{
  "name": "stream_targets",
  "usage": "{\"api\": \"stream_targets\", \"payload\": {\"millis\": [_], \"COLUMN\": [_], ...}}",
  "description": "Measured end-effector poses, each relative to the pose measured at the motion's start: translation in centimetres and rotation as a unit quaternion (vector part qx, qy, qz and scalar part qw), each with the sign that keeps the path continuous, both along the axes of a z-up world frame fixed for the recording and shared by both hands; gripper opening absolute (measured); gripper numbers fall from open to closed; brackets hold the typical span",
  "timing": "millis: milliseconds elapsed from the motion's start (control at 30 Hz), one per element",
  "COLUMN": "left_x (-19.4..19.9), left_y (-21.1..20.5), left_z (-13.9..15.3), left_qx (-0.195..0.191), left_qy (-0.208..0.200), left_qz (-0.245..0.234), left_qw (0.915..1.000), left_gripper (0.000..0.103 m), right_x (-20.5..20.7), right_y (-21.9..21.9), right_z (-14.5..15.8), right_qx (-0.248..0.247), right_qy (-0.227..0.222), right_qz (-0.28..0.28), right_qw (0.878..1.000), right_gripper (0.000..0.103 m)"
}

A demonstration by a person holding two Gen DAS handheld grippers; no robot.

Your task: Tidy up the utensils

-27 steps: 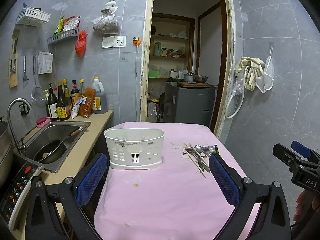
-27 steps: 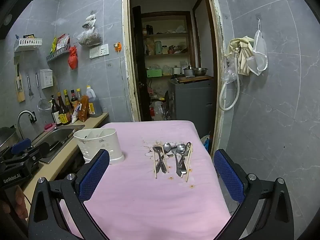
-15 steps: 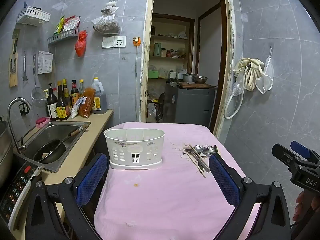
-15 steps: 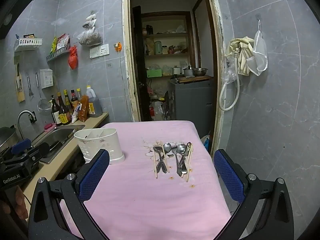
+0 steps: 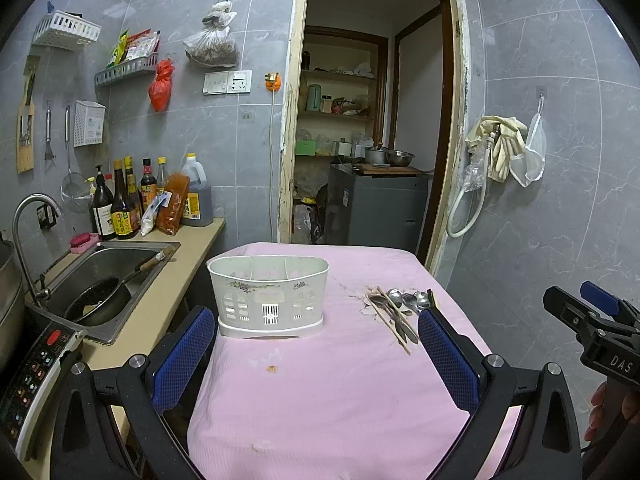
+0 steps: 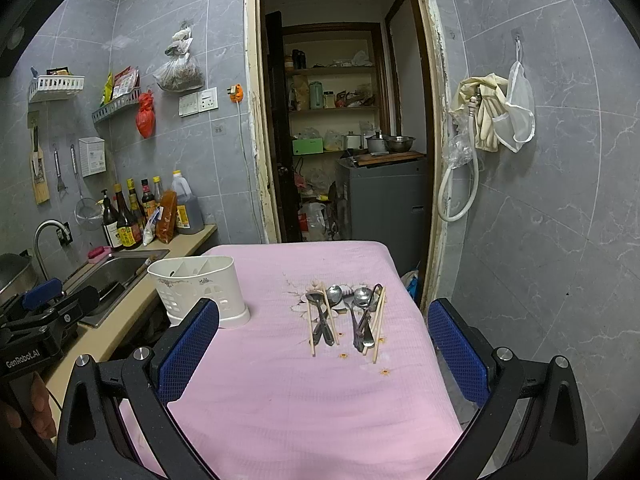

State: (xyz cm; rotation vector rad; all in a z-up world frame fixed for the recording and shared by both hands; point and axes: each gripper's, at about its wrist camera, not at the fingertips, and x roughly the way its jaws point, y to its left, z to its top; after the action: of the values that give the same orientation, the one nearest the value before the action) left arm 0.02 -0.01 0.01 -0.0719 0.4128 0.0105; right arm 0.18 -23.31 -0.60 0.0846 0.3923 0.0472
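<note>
Left tongs (image 5: pixel 316 356): spread wide, nothing between the blue pads (image 5: pixel 182 354), hovering over the near end of the bench (image 5: pixel 320 408). Right tongs (image 6: pixel 322 354): same, wide apart, pinching nothing, touching nothing.

Hidden/cut off: right pad of the left tongs covers the near ends of the utensils (image 5: pixel 394 312) in the left view, so the count is unclear there. Right view shows the utensils (image 6: pixel 346 316) in full: two clusters of spoons with chopsticks laid alongside, flat on the pink cloth, right half of the bench, handles overlapping so exact spoon count is hard to call. Left pad of the right tongs clips the lower corner of the caddy (image 6: pixel 198 290).

Caddy (image 5: pixel 269 296): white, divided into compartments, upright on the left-centre of the bench, well apart from the utensils. Compartments look empty from the right view; bottoms not visible.

Sink (image 5: pixel 100 280) with a dark pan on the left, beyond the bench edge. Bottles (image 5: pixel 128 200) behind it.
</note>
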Motion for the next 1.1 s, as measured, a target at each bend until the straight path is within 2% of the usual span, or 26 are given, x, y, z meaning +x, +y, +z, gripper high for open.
{"api": "stream_targets", "payload": {"millis": [1100], "left_x": [-0.01], "left_y": [0.02], "left_z": [0.0], "left_qx": [-0.001], "left_qy": [0.0], "left_qz": [0.0], "left_qw": [1.0], "left_gripper": [0.103], "right_x": [0.04], "right_y": [0.31], "right_z": [0.03], "right_qx": [-0.001], "right_qy": [0.0], "right_qz": [0.0], "right_qw": [1.0], "right_gripper": [0.102]}}
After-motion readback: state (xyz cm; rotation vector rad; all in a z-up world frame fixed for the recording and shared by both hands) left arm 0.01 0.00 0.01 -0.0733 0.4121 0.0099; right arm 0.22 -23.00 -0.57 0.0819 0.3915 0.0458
